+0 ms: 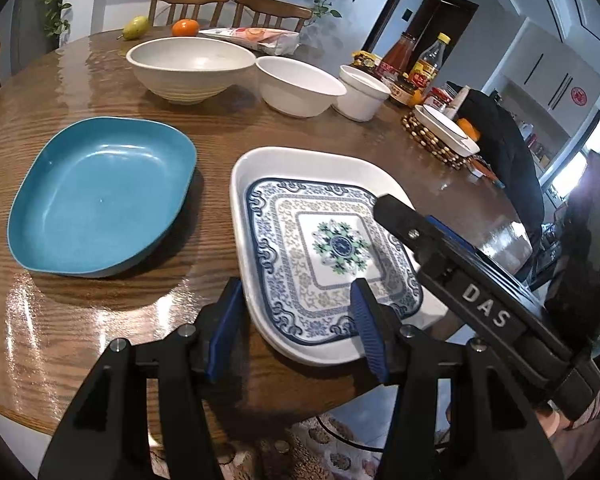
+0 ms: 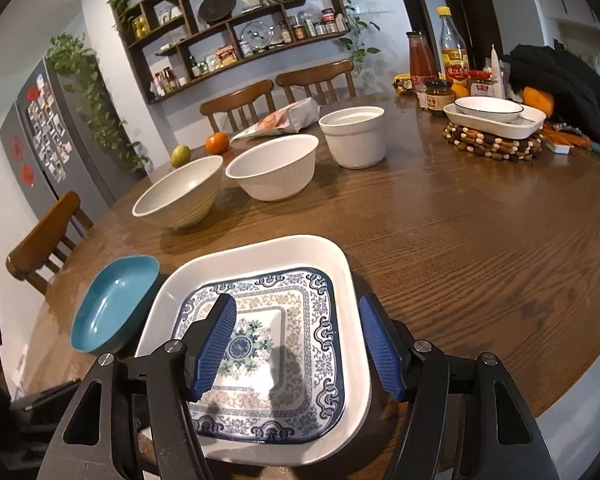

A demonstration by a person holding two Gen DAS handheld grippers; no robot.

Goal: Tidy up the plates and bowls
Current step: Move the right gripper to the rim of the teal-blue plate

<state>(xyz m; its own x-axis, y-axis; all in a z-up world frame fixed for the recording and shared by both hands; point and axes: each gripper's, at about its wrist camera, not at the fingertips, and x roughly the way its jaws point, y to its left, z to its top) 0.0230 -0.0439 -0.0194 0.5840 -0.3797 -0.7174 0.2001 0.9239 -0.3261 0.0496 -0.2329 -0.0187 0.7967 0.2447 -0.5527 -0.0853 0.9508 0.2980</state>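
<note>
Both grippers straddle the stacked plates at the table's near edge.

The left gripper (image 1: 296,328) and right gripper (image 2: 300,350) are open, one finger inside, one outside the white dish (image 1: 260,160), pads not pressing. The patterned blue-and-white square plate (image 1: 332,248) lies nested in it, directly ahead of both. The blue dish (image 1: 100,196) sits leftward; three white bowls (image 1: 192,68) stand farther back.
</note>
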